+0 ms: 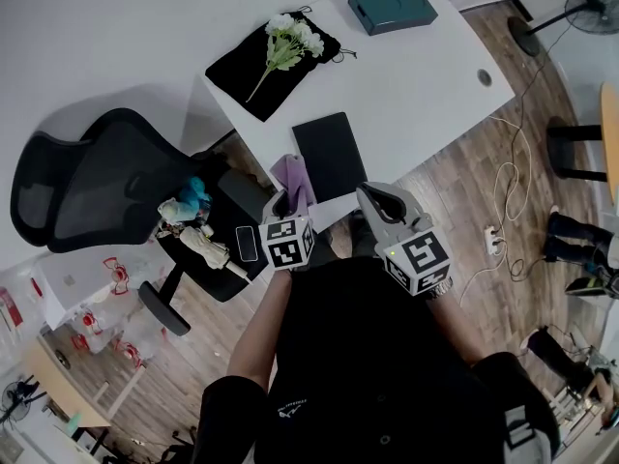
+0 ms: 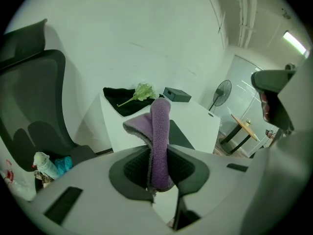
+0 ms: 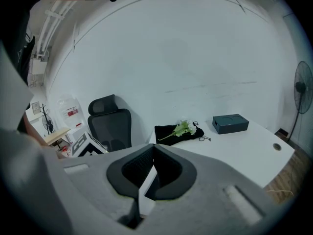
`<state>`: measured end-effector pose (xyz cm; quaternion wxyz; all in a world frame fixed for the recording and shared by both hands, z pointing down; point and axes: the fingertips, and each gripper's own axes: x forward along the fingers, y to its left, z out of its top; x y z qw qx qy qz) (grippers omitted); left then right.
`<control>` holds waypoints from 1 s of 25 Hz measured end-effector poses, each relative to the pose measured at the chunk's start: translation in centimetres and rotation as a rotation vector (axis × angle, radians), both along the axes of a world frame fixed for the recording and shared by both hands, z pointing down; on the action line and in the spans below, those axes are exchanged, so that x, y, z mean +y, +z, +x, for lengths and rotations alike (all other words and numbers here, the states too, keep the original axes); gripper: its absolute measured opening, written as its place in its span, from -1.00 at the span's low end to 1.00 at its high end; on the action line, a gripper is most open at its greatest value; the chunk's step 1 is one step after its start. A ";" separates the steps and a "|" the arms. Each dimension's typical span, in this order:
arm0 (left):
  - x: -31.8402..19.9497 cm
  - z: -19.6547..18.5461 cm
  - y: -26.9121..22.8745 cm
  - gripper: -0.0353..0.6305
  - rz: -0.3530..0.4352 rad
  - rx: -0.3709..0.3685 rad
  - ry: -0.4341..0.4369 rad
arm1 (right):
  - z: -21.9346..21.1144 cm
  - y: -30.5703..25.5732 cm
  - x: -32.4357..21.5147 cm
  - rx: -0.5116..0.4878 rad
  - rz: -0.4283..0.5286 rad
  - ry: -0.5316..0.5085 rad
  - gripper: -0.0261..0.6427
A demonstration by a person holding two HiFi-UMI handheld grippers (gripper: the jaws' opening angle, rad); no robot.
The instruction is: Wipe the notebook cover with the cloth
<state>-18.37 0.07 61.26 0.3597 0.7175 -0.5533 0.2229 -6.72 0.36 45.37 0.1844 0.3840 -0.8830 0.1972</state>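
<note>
A black notebook (image 1: 329, 153) lies flat near the front edge of the white table (image 1: 426, 85). My left gripper (image 1: 286, 204) hovers just off that edge, at the notebook's near left corner, shut on a purple cloth (image 1: 293, 176). In the left gripper view the cloth (image 2: 159, 141) stands up folded between the jaws, with the notebook (image 2: 179, 134) partly hidden behind it. My right gripper (image 1: 380, 204) hangs shut and empty at the notebook's near right corner. In the right gripper view the right gripper (image 3: 152, 166) shows nothing between its pads, and the notebook is out of sight.
White flowers (image 1: 288, 39) lie on a black pouch (image 1: 261, 71) at the table's far left, and a dark teal box (image 1: 392, 8) sits at the far side. A black office chair (image 1: 92, 182) with toys stands to the left. A floor fan (image 1: 590, 8) and cables are on the right.
</note>
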 end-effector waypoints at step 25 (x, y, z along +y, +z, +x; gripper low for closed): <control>1.0 3.4 -8.9 -0.67 0.230 -0.004 -0.086 | 4.7 3.7 -1.7 0.002 -0.082 -0.068 -0.91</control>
